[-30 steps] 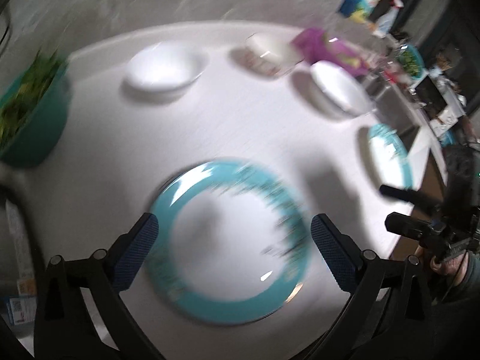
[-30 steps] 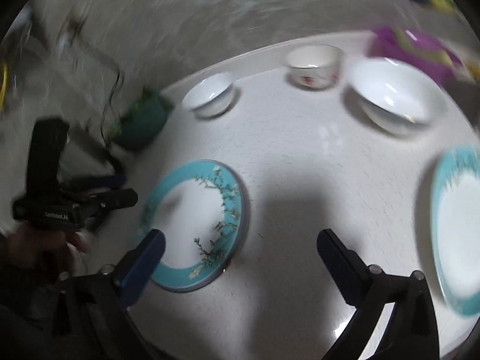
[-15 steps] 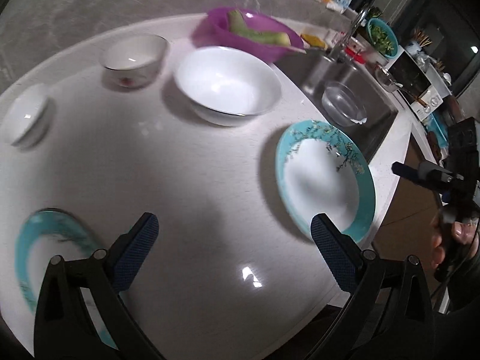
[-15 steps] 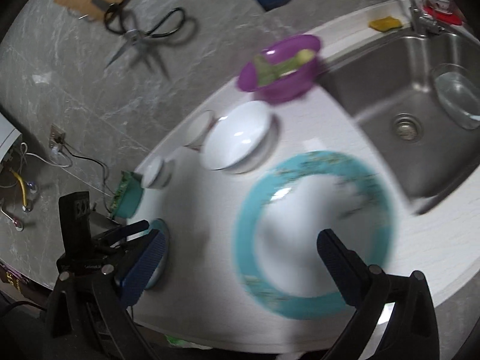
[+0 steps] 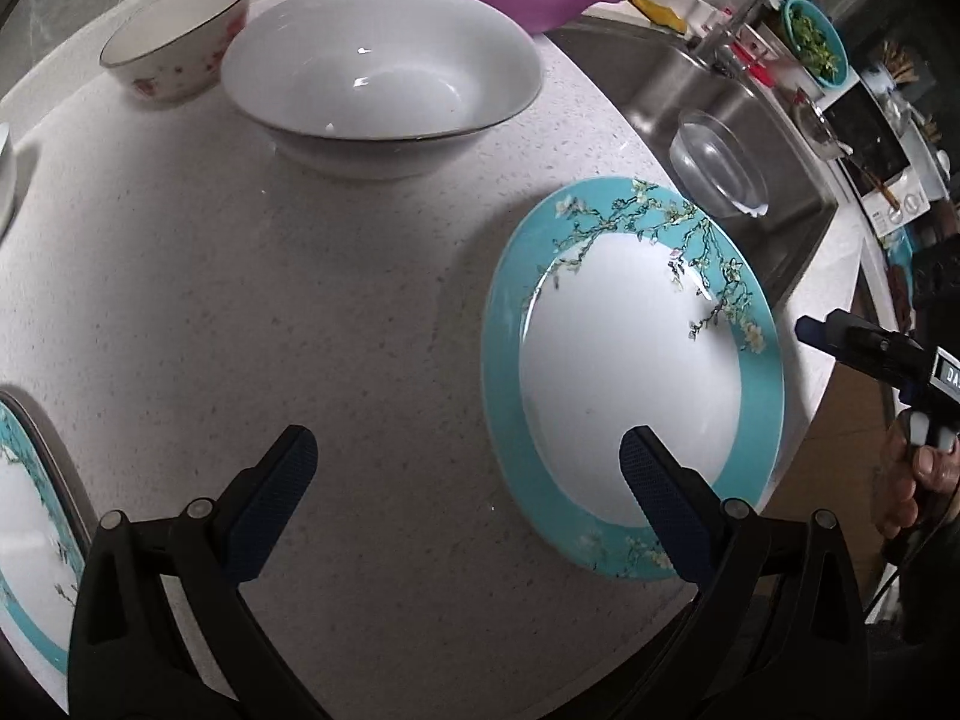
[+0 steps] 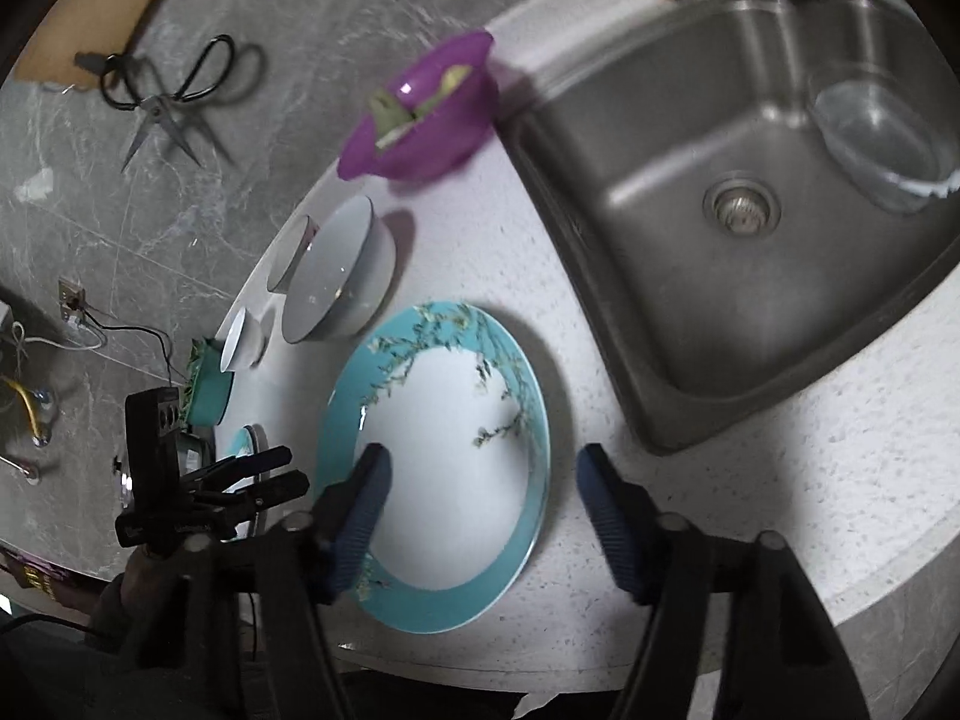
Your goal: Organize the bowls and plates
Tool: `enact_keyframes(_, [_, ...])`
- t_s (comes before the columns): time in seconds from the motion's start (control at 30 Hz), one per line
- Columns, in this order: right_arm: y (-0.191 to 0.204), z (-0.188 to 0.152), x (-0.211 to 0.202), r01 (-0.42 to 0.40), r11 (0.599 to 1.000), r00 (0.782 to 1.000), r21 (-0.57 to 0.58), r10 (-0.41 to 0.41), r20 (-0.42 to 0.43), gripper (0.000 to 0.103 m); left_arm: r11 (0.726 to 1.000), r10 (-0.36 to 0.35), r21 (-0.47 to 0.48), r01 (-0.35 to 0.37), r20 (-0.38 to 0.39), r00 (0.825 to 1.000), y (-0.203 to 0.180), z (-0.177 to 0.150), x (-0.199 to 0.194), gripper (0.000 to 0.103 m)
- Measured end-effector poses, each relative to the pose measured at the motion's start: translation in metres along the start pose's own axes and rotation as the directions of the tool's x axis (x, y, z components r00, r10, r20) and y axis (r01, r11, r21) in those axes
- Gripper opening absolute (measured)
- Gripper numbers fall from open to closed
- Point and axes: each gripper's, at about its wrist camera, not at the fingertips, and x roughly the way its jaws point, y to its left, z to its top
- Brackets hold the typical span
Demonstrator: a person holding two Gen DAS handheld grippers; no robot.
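A teal-rimmed plate (image 6: pixel 444 468) lies flat near the desk (image 5: pixel 300 300) edge, just beside the sink (image 6: pixel 750 192). The right gripper (image 6: pixel 480 498) hangs over it with its fingers (image 6: pixel 366 498) closing, one above the plate's white centre and the other above bare desk past the rim; nothing is pinched. The left gripper (image 5: pixel 462 492) has its fingers (image 5: pixel 276 498) spread wide, one over bare desk and one over the plate's near rim, gripping nothing. Only the left wrist view shows a second teal plate (image 5: pixel 30 540) clearly at the desk's left edge, and shows the white bowl (image 5: pixel 384 84) and floral bowl (image 5: pixel 174 42) open and empty toward the far edge. Only the right wrist view shows the sink's drain, scissors (image 6: pixel 162 96) on the wall, and a small bowl (image 6: pixel 240 339) and a teal bowl (image 6: pixel 207 390) of greens beyond the white bowl. Both views catch the purple bowl (image 6: pixel 420 114) and a clear bowl (image 6: pixel 882 144) in the sink.
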Motion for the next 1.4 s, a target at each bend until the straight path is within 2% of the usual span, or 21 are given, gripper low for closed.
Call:
enact_keyframes(0.27, [-0.017, 0.0, 0.026, -0.014, 1.0, 0.997, 0.026, 0.016, -0.075, 0.062, 1.0, 0.016, -0.011, -0.016, -0.016, 1.0, 0.001, 0.006, 0.026, 0.101])
enact_keyframes(0.33, [-0.023, -0.001, 0.031, -0.019, 0.999, 0.996, 0.04, 0.023, -0.091, 0.061, 1.0, 0.017, -0.009, -0.017, -0.014, 1.0, -0.002, 0.008, 0.033, 0.095])
enact_keyframes(0.4, [-0.027, -0.001, 0.035, -0.043, 0.997, 0.994, 0.058, 0.048, -0.1, 0.056, 1.0, 0.014, -0.005, -0.015, -0.015, 1.0, -0.003, 0.009, 0.038, 0.071])
enact_keyframes(0.53, [-0.026, 0.003, 0.038, -0.052, 0.997, 0.993, 0.052, 0.057, -0.102, 0.054, 1.0, 0.002, 0.001, -0.002, -0.006, 1.0, -0.005, 0.013, 0.038, 0.065])
enact_keyframes(0.6, [-0.025, 0.005, 0.039, -0.055, 0.998, 0.992, 0.042, 0.059, -0.114, 0.054, 1.0, -0.023, -0.002, 0.023, -0.009, 1.0, -0.006, 0.015, 0.038, 0.054])
enact_keyframes(0.67, [-0.025, 0.006, 0.04, -0.056, 0.998, 0.991, 0.038, 0.061, -0.122, 0.052, 0.999, -0.045, 0.004, 0.045, -0.011, 0.999, -0.006, 0.015, 0.039, 0.05])
enact_keyframes(0.77, [-0.027, 0.007, 0.042, -0.047, 0.998, 0.99, 0.042, 0.052, -0.129, 0.038, 0.996, -0.087, 0.001, 0.087, -0.019, 0.996, -0.006, 0.016, 0.04, 0.033])
enact_keyframes(0.83, [-0.027, 0.007, 0.045, -0.033, 0.999, 0.988, 0.036, 0.038, -0.152, 0.023, 0.994, -0.107, -0.002, 0.107, -0.023, 0.994, -0.005, 0.017, 0.041, 0.031])
enact_keyframes(0.9, [-0.021, 0.005, 0.049, -0.018, 1.0, 0.983, 0.004, 0.018, -0.183, 0.016, 0.993, -0.116, 0.001, 0.116, -0.033, 0.993, -0.004, 0.018, 0.042, 0.025])
enact_keyframes(0.97, [-0.018, 0.003, 0.051, -0.014, 1.0, 0.981, -0.012, 0.012, -0.195, 0.015, 0.991, -0.13, -0.01, 0.13, -0.029, 0.991, 0.0, 0.016, 0.04, 0.025])
enact_keyframes(1.17, [-0.023, 0.005, 0.053, -0.005, 1.0, 0.975, 0.018, 0.009, -0.223, 0.006, 0.988, -0.153, -0.026, 0.152, -0.032, 0.988, 0.009, 0.015, 0.037, 0.015])
enact_keyframes(1.4, [-0.011, 0.008, 0.057, 0.043, 0.998, 0.97, -0.037, -0.05, -0.238, 0.009, 0.99, -0.14, -0.026, 0.14, -0.029, 0.99, 0.011, 0.011, 0.033, 0.014])
